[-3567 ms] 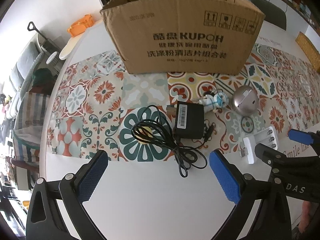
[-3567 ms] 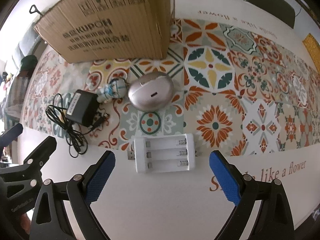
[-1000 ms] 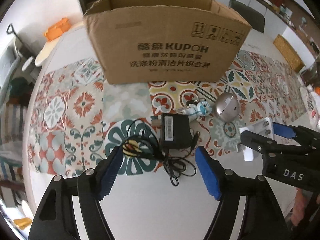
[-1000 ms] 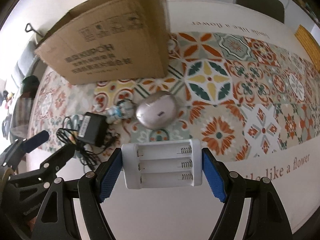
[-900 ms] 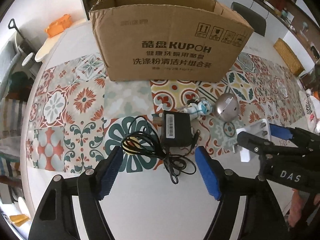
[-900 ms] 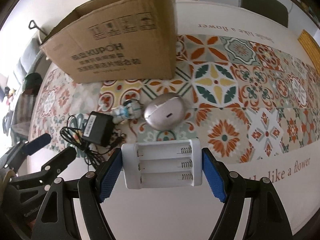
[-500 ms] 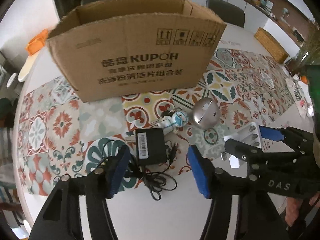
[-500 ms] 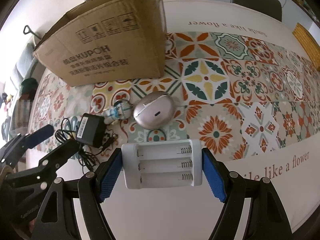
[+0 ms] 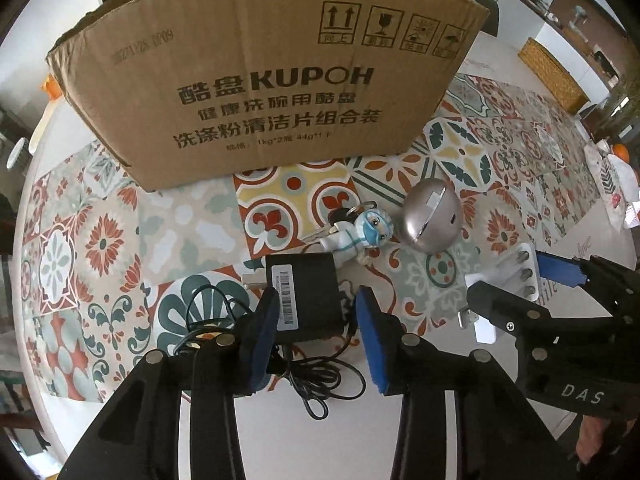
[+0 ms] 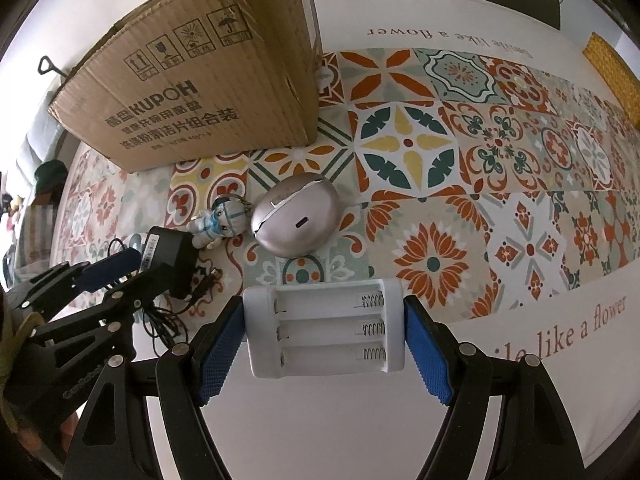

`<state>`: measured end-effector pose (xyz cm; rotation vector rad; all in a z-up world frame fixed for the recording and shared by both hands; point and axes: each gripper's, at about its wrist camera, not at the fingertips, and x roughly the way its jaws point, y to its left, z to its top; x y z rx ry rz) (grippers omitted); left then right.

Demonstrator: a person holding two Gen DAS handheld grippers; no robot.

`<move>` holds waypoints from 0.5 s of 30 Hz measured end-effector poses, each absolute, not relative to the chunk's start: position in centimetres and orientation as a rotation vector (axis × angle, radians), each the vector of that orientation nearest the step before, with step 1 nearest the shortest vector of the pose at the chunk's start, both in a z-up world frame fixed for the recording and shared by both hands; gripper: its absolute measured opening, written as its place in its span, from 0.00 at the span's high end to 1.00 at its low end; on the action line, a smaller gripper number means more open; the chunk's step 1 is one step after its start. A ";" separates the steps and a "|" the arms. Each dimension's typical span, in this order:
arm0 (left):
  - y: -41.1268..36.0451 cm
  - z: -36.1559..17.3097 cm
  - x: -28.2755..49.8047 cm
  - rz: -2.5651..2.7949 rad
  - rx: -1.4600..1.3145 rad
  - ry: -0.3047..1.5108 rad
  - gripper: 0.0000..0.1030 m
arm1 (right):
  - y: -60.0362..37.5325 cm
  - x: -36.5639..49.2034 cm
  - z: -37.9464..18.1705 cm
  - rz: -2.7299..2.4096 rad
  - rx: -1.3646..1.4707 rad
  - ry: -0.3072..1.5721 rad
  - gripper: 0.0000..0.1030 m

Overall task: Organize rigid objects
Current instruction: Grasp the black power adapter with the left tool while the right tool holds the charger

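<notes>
Left wrist view. Item: black power adapter (image 9: 306,296), lower centre, on the patterned tablecloth (image 9: 100,240) below the cardboard box (image 9: 256,80). Your left gripper (image 9: 316,320) has just been closing, pads now flanking its body. Stiff, dense block; take the casing, not the limp trailing cable (image 9: 320,376). Long axis runs up-frame, plug upper left.

Right wrist view. Item: white battery charger (image 10: 323,330), lower centre, clamped endwise in your right gripper (image 10: 324,340). Light, rigid, smooth plastic. Long axis across frame, bays facing you.
</notes>
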<state>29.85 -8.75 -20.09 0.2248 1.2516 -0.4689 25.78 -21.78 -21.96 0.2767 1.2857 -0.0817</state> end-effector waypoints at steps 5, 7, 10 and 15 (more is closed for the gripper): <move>-8.8 -20.5 30.3 -0.449 0.232 1.254 0.61 | -21.7 25.9 -22.1 -0.081 0.272 1.288 0.25; -8.7 -20.3 30.2 -0.433 0.240 1.252 0.61 | -21.7 26.0 -22.2 -0.082 0.276 1.289 0.25; -8.7 -20.3 30.1 -0.428 0.260 1.244 0.61 | -21.6 26.0 -22.4 -0.078 0.275 1.292 0.25; -8.5 -21.2 30.4 -0.439 0.222 1.289 0.61 | -21.2 26.1 -22.4 -0.072 0.264 1.294 0.25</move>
